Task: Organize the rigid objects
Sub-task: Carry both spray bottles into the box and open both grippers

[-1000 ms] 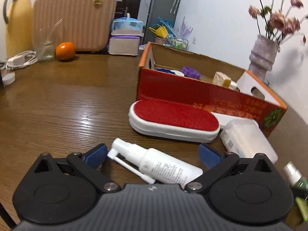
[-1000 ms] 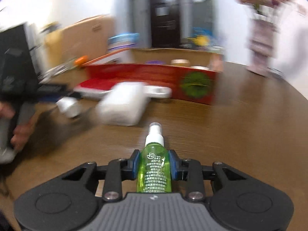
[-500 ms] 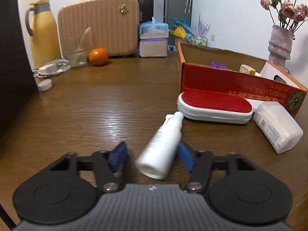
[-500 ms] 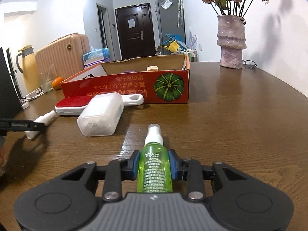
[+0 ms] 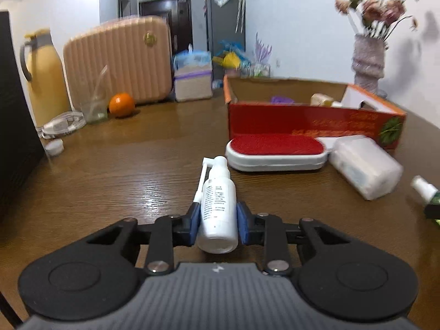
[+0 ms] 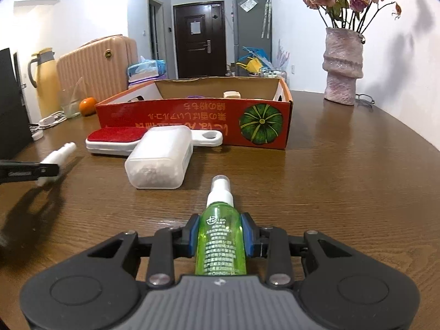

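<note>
While right view shows vase [image 6: 342, 67] sharp, left blurs it.

Along the tabletop's [image 5: 115, 170] far left edge: a yellow thermos jug [image 5: 45, 78], a white coiled cable [image 5: 62, 123], a clear glass [image 5: 95, 107] and an orange [image 5: 121, 105] before a ribbed beige suitcase [image 5: 118, 60]. At the far right edge, a vase of dried roses [image 6: 342, 66].

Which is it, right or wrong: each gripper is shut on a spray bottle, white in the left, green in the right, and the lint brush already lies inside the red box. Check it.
Wrong on one point. The lint brush lies on the table in front of the red box, not inside it, as the right wrist view shows. The rest stands: left gripper shut on the white spray bottle, right gripper on the green spray bottle.
</note>
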### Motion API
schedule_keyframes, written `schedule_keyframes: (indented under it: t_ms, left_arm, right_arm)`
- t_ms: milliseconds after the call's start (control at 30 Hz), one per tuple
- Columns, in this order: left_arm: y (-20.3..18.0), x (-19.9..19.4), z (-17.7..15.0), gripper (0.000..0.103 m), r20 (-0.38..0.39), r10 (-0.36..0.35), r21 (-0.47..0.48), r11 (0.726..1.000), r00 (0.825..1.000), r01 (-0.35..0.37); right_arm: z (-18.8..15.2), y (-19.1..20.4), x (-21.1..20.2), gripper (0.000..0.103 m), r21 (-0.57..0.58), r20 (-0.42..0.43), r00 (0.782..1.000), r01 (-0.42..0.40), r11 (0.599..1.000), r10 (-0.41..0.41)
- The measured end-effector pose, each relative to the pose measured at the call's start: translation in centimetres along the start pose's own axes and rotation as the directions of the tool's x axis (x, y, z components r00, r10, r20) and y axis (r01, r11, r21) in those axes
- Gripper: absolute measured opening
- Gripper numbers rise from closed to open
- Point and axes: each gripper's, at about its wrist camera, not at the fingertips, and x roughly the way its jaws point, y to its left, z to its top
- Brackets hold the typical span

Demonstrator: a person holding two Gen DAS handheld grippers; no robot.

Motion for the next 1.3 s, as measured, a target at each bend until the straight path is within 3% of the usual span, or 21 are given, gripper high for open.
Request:
schedule_keyframes:
  t_ms: [367,633,767,1067,1300]
  left_arm:
    - [-2.7,-10.9,-4.2,0.028,0.161,-0.074,0.009,0.997,0.984,0.073]
    - [-2.3,-14.5,-4.4,0.028,0.242,-0.067,0.010,0.998,0.968,0.067]
    - [-3.0,-15.8,-4.2,0.028,0.308,-0.054,0.057,0.998,0.950,0.038]
    - [-3.8,-13.1,-1.1,0.028,0.346,-0.077,0.095,0.994,0.935,0.046]
    - [-3.6,-5.6,6.3,0.028,0.335,-0.127,0.117,0.989,0.934,0.092]
  right_arm:
    - [-3.6,4.3,-4.8,0.030,0.030,0.050,0.996,-0.081,0.996,0.080]
    - [-4.0,6.1,-9.4,0.030,0.033,0.154,0.985,-0.078,0.996,0.072]
    - [-4.1,5.8,-11.4,0.030,0.060,0.194,0.979,-0.069,0.996,0.056]
    - [-1.0,3.7,-10.2,0.030,0.061,0.238,0.971,-0.054,0.997,0.038]
    - [6.0,0.9,-4.6,0.030,0.046,0.245,0.968,-0.056,0.997,0.043]
